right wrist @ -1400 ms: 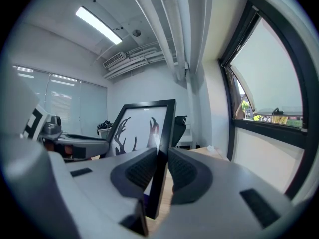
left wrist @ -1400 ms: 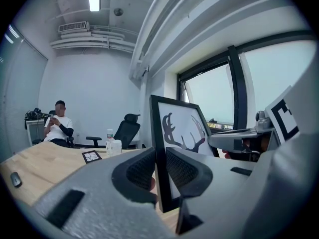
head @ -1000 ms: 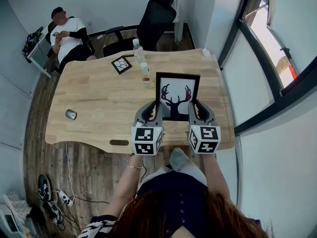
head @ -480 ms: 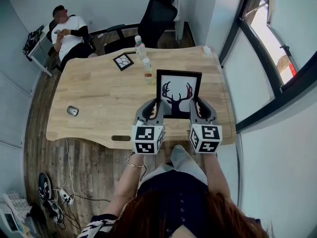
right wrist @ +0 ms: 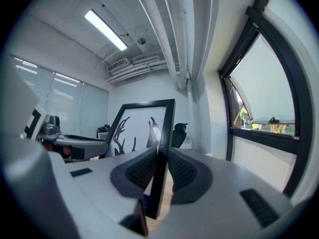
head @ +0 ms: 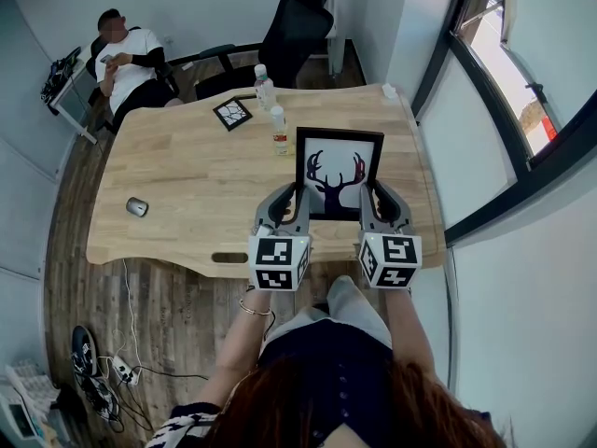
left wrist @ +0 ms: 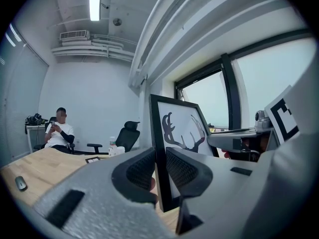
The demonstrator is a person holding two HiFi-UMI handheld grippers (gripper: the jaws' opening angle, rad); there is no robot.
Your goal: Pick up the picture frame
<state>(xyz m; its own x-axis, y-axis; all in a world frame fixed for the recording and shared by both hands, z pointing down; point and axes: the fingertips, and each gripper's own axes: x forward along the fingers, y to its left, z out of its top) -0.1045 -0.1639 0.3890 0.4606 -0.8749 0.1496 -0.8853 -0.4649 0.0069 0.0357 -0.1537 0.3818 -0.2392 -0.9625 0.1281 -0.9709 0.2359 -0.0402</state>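
Note:
The picture frame point(head: 336, 172) is black with a deer-antler print on white and stands upright above the near right part of the wooden table point(head: 187, 185). My left gripper point(head: 297, 197) is shut on its left edge point(left wrist: 158, 148). My right gripper point(head: 367, 197) is shut on its right edge point(right wrist: 163, 148). In the left gripper view the frame's left bar sits pinched between the ribbed pads point(left wrist: 142, 169). In the right gripper view the frame's right bar is pinched the same way between the pads point(right wrist: 182, 171), and the print point(right wrist: 132, 133) faces left.
Two water bottles point(head: 278, 130) and a small dark framed picture point(head: 232, 113) stand at the table's far side. A mouse point(head: 137, 207) lies at the left. A person point(head: 126, 63) sits beyond the table next to a black office chair point(head: 297, 26). A window wall point(head: 485, 91) runs along the right.
Both grippers have lifted the frame slightly and carried it a little farther from me over the table. Their grip is unchanged.

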